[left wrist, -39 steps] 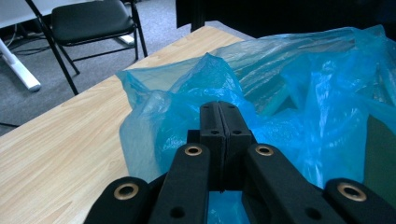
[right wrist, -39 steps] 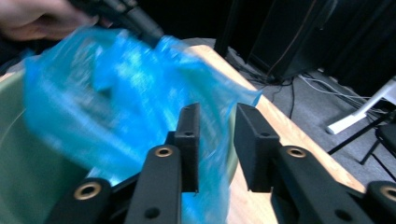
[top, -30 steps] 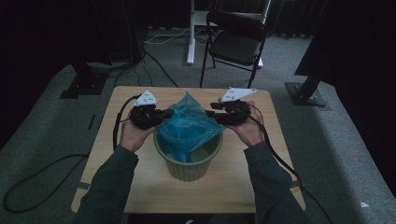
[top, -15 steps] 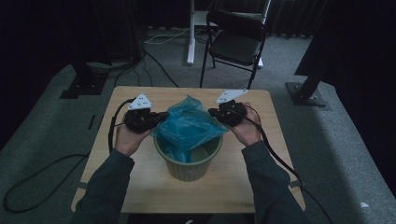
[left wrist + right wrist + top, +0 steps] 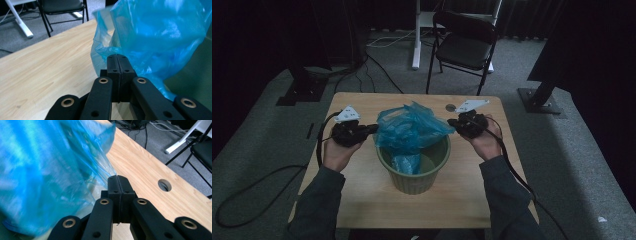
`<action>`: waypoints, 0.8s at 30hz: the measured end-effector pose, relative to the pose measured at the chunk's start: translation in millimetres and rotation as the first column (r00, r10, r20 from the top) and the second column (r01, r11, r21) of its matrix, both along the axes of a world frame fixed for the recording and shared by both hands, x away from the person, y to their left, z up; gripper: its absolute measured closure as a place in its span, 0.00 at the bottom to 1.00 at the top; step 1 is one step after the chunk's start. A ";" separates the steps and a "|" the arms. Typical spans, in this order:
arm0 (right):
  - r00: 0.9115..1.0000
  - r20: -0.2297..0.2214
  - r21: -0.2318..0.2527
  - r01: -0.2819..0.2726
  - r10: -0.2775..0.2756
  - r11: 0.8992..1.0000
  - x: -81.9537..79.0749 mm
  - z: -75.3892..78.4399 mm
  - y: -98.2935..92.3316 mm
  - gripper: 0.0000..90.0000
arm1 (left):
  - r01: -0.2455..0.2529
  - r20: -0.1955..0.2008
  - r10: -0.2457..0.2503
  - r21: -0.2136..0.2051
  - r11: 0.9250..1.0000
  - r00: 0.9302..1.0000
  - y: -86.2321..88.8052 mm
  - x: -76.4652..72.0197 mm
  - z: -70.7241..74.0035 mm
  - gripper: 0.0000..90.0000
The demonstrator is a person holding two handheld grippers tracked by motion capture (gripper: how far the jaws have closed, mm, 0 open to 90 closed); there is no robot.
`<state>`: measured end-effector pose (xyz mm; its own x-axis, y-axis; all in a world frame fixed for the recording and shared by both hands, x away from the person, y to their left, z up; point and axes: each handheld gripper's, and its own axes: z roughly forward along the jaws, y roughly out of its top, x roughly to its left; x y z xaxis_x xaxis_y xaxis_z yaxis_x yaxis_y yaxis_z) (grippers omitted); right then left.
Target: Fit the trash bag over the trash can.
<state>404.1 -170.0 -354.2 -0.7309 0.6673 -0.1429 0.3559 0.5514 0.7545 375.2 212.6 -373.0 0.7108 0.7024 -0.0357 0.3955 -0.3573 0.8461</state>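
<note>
A blue plastic bag is stretched over a green bin standing mid-table, and part of it hangs down inside. My left gripper is at the bag's left edge. In the left gripper view its jaws are pressed together with the bag's film running into the tips. My right gripper is at the bag's right edge. Its jaws are likewise shut, and a thin corner of the bag reaches the tips.
The wooden table has a round hole near its far right. A black folding chair and a white desk leg stand behind it. Cables trail over the grey floor on the left.
Both hands have moved outward, away from each other, and slightly down. The bag is now spread wider across the bin's mouth.
</note>
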 end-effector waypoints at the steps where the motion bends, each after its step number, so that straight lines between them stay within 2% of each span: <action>1: 1.000 -0.003 -0.004 0.000 0.000 1.000 0.3 -1.7 -0.6 1.00 | -0.004 -0.006 0.004 -0.001 1.000 1.000 1.6 0.1 -1.7 0.99; 10: 0.999 -0.033 0.006 -0.002 0.002 1.000 -4.7 -12.8 -11.5 1.00 | -0.022 -0.040 0.022 0.002 1.000 0.999 13.2 -3.8 -14.0 0.99; 17: 0.995 -0.061 0.089 -0.069 0.075 0.994 -22.9 -14.1 -22.4 1.00 | 0.027 -0.053 -0.028 -0.007 1.000 0.998 11.3 -22.6 -18.4 0.99; 21: 0.989 -0.069 0.085 -0.122 0.128 0.989 -32.9 -14.3 -18.8 1.00 | 0.063 -0.060 -0.064 -0.021 0.998 0.996 8.8 -31.6 -19.5 0.99; 24: 0.988 -0.066 0.076 -0.134 0.139 0.988 -37.8 -13.9 -18.6 1.00 | 0.076 -0.068 -0.078 -0.042 0.996 0.995 10.0 -35.0 -21.1 0.99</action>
